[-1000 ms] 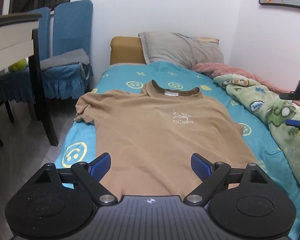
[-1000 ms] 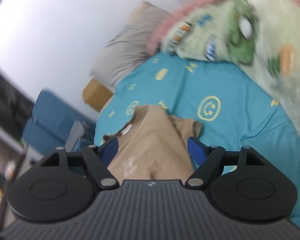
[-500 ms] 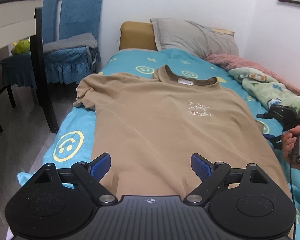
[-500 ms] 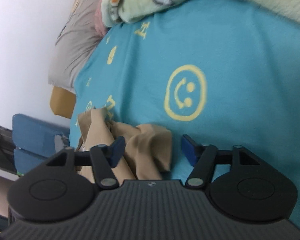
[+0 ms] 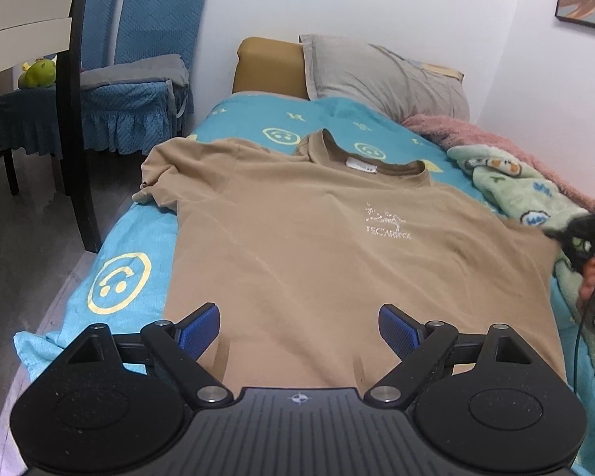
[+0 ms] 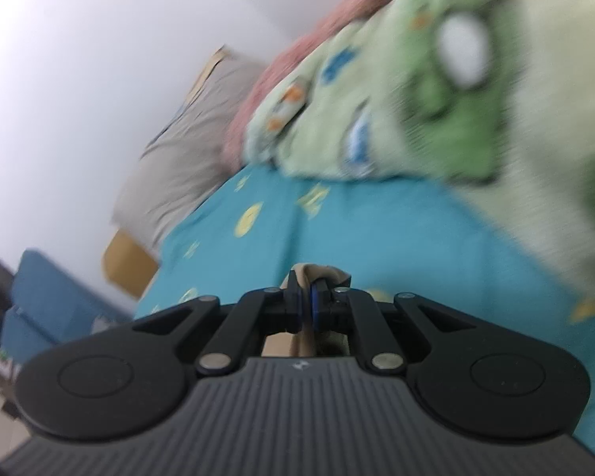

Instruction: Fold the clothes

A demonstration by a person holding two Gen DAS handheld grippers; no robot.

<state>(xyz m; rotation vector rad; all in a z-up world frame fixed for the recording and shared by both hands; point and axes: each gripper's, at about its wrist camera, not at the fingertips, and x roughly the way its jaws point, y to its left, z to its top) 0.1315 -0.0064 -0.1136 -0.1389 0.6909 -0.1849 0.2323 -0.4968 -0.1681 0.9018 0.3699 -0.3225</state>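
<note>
At the left, blue-covered chairs are seen beside the bed, on whose turquoise smiley sheet the tan T-shirt is spread flat, collar toward the grey pillow. The left claw is held wide apart above the shirt's near hem, with nothing gripped. At the right, beside the green blanket, the right claw has just been closing and is pinched tight on a fold of the shirt's edge.
</note>
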